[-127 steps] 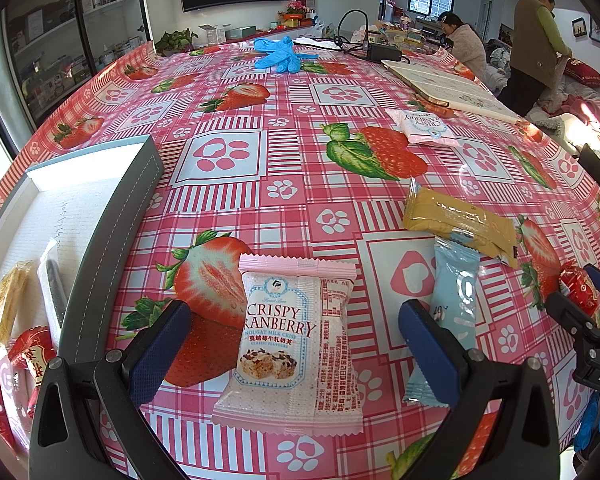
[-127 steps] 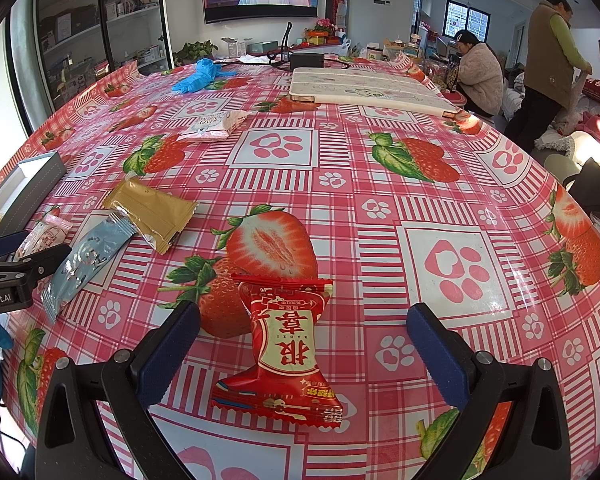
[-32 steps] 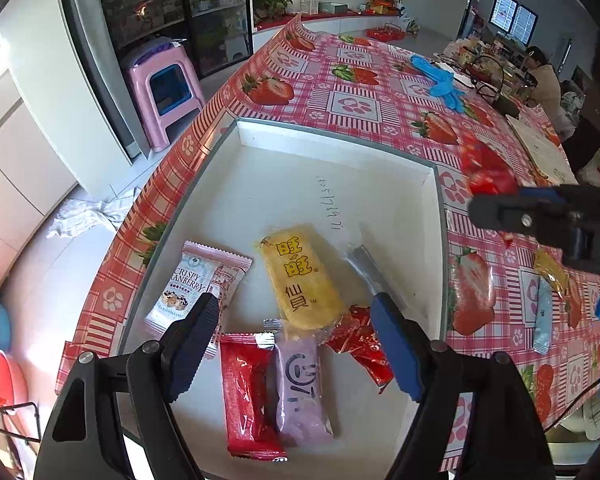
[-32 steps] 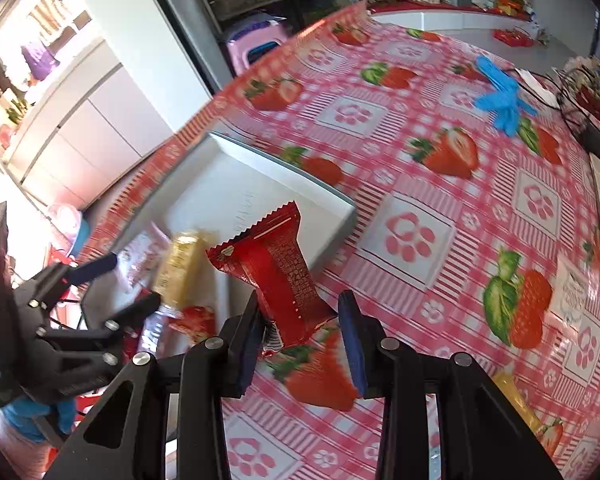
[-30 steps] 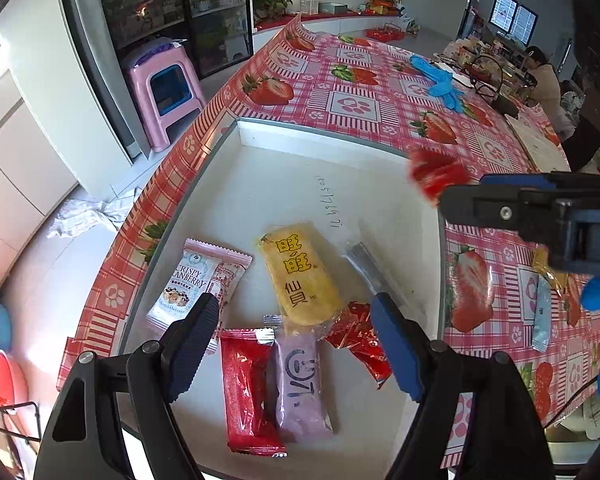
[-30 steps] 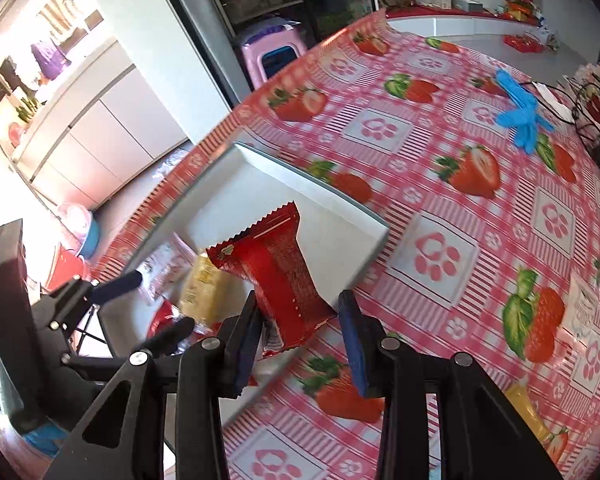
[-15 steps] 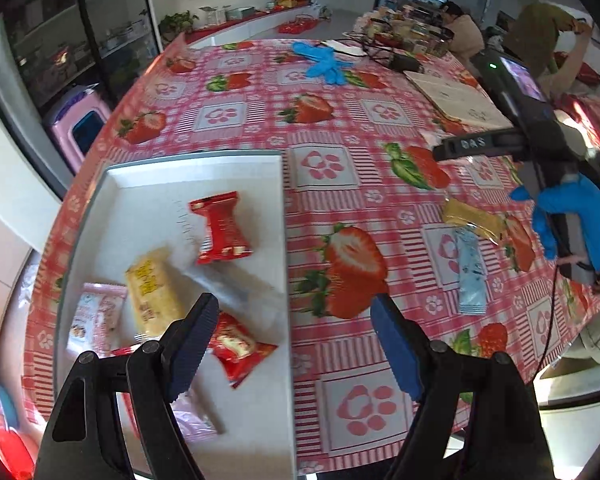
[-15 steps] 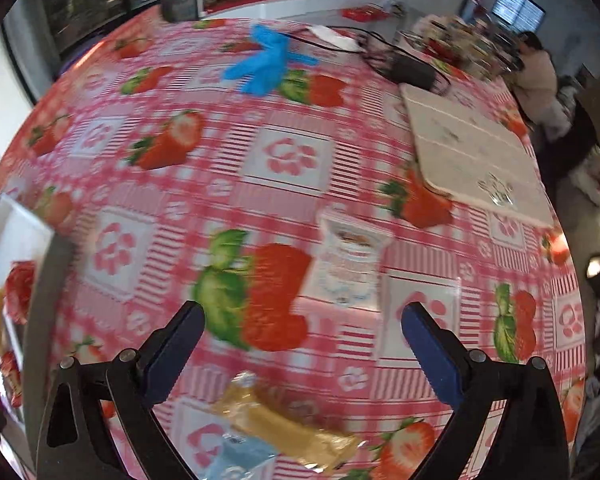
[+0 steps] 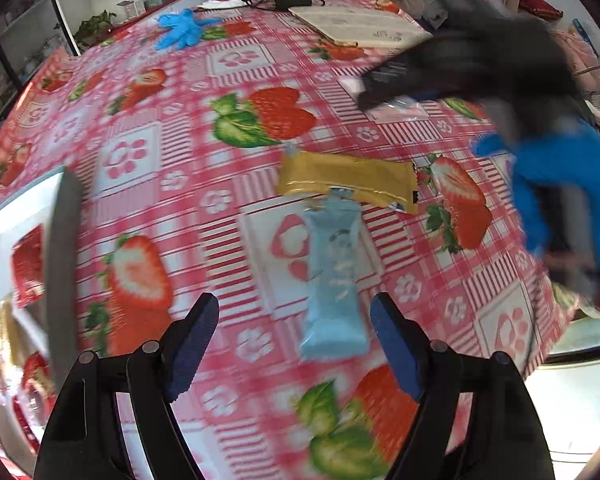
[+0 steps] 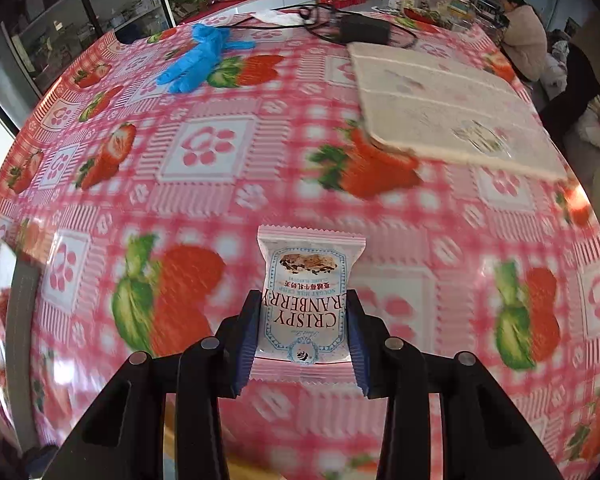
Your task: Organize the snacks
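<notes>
A white and pink "Crispy Cranberry" packet [image 10: 306,272] lies on the strawberry tablecloth. My right gripper [image 10: 304,304] is closing on it, and both blue pads touch its sides. In the left wrist view my left gripper [image 9: 294,320] stands open just above a light blue packet [image 9: 332,272], which lies between the fingers, nearer the right one. A gold packet [image 9: 348,180] lies just beyond it. The white tray's grey wall [image 9: 66,240] is at the far left, with a red packet [image 9: 28,264] and other snacks inside. A blue-gloved hand [image 9: 560,192] holds the blurred right gripper at the upper right.
Blue gloves [image 10: 204,58], a black adapter with cables [image 10: 364,28] and a flat white board [image 10: 440,96] lie at the table's far side. A person [image 10: 520,28] sits beyond the table. The tray's edge [image 10: 20,320] shows at the left.
The red packet left my right gripper and now lies in the tray. That gripper moved to the cranberry packet and closed on it. My left gripper swung from the tray to the blue packet.
</notes>
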A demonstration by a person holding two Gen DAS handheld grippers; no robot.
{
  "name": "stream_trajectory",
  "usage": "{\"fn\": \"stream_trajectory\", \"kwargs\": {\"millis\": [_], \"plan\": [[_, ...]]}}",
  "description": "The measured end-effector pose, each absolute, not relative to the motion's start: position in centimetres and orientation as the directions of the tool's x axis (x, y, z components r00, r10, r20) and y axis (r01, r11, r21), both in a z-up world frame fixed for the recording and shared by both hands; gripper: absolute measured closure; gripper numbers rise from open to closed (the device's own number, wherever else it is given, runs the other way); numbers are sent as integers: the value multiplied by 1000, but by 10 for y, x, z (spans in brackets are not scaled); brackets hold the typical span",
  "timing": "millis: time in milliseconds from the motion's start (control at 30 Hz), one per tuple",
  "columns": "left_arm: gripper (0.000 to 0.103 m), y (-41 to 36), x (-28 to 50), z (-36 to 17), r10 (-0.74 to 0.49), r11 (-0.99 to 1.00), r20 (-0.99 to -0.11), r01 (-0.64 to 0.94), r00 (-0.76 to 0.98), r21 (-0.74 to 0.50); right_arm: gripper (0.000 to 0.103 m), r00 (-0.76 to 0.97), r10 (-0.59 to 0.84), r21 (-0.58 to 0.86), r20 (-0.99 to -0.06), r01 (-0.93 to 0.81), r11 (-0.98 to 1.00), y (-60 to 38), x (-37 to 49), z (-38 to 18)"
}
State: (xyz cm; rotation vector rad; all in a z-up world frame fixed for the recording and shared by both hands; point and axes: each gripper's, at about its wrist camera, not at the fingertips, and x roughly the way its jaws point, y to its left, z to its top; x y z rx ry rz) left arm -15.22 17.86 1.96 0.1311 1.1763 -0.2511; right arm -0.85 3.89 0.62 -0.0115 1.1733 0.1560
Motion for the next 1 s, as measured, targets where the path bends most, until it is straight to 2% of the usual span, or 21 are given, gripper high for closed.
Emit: {"fn": "stream_trajectory", "kwargs": {"millis": [100, 167, 233, 267, 300, 333, 367, 400, 467, 633, 700, 733, 767, 1000], "plan": [[21, 164, -144, 12, -74, 974, -903, 223, 423, 25, 62, 376, 109, 80, -920, -92, 993, 4, -47, 6], [29, 165, -140, 12, -72, 981, -891, 192, 447, 17, 61, 379, 97, 72, -920, -82, 994, -11, -72, 6], [61, 174, -137, 16, -34, 989, -876, 140, 481, 38, 58, 382, 105, 71, -918, -102, 992, -18, -94, 7], [62, 182, -136, 16, -7, 992, -873, 110, 487, 53, 48, 385, 114, 75, -916, -116, 990, -21, -104, 7], [62, 191, -136, 17, -2, 995, -873, 92, 487, 49, 20, 394, 109, 70, -913, -112, 991, -25, -113, 7], [62, 202, -137, 16, -23, 996, -874, 82, 485, 19, 8, 410, 92, 57, -907, -97, 994, -29, -119, 7], [60, 212, -140, 17, -59, 996, -872, 84, 486, -21, 1, 438, 74, 43, -896, -81, 996, -33, -126, 9], [54, 218, -142, 16, -71, 996, -871, 84, 485, -34, 1, 457, 69, 39, -887, -74, 996, -37, -131, 8], [16, 226, -144, 17, -58, 998, -871, 62, 487, -32, 1, 455, 69, 49, -888, -56, 997, -40, -131, 3], [12, 221, -139, 11, -87, 996, -857, 56, 507, -68, 1, 489, 44, 31, -871, -35, 999, -34, -120, -6], [10, 209, -143, 5, -30, 997, -839, 76, 543, 13, 0, 511, 31, 16, -859, -32, 999, -30, -117, -8], [3, 205, -147, 5, -38, 995, -823, 96, 567, 19, 0, 516, 30, 19, -856, -26, 999, -30, -116, -8], [0, 201, -150, 2, -56, 993, -822, 120, 567, 16, 0, 522, 29, 22, -852, -21, 1000, -30, -117, -9], [0, 201, -153, 2, -84, 989, -809, 146, 581, 2, 0, 558, 31, 22, -829, -22, 1000, -30, -121, -9]]}}
